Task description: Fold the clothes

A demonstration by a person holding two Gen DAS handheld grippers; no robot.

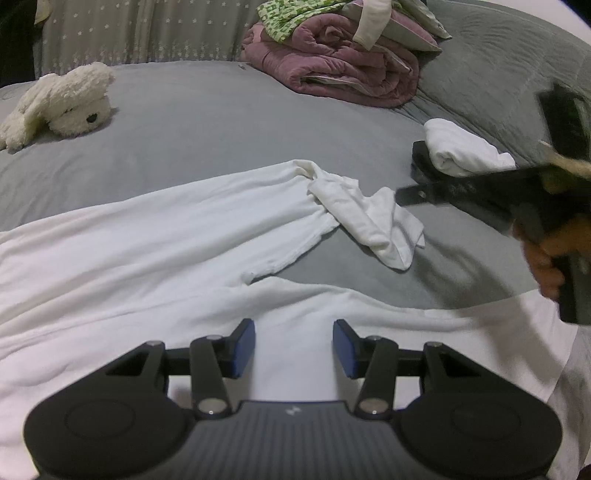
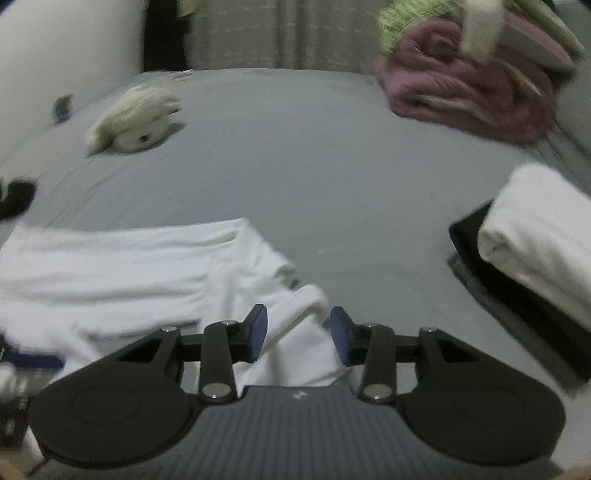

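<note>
Shirt, white and long-sleeved, sprawls across the grey bed, one sleeve crumpled. Left gripper hovers over its body, tongs apart; right gripper straddles the sleeve, tongs apart, seemingly lining up a pinch.

A wide bed covered in a smooth grey sheet fills the room. Behind the bed hangs a grey-beige curtain dotted with small white stars. On the sheet near the curtain lies a cream plush toy dog, and further along the same far edge sits a rolled mauve quilt with a green-patterned cloth on top. Beside the quilt rises a grey quilted pillow. Light is dim and even.
</note>
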